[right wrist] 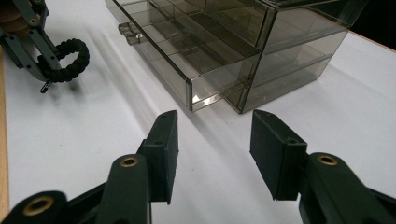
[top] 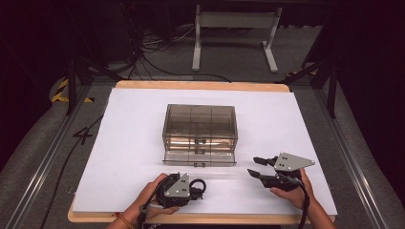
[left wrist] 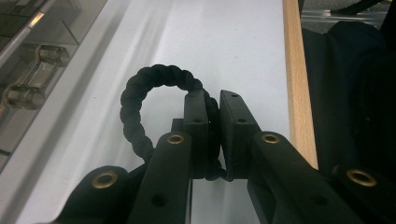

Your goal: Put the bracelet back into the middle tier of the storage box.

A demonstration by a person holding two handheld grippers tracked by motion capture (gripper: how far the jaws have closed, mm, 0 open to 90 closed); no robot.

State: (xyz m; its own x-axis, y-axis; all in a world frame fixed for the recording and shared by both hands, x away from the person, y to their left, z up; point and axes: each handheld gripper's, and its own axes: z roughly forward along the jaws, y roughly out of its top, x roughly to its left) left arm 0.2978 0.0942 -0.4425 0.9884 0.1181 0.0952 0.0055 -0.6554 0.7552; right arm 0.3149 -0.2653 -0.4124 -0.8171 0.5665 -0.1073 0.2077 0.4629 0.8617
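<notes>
We have a black braided cord loop [left wrist: 140, 100] pinched in the left tongs [left wrist: 212, 109], just above the white bench [top: 119, 143] near its front edge. It looks light, soft and floppy, so a pinch across the braid suits it. The right tongs [right wrist: 214, 140] stand apart, holding nothing. The smoky plastic drawer box [top: 200, 129], bottom drawer [right wrist: 187, 56] pulled out, sits just ahead.

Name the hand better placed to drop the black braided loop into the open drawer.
Left, probably: the left gripper is clamped on the black braided loop; the right gripper is open, holding nothing, beside the open drawer.
</notes>
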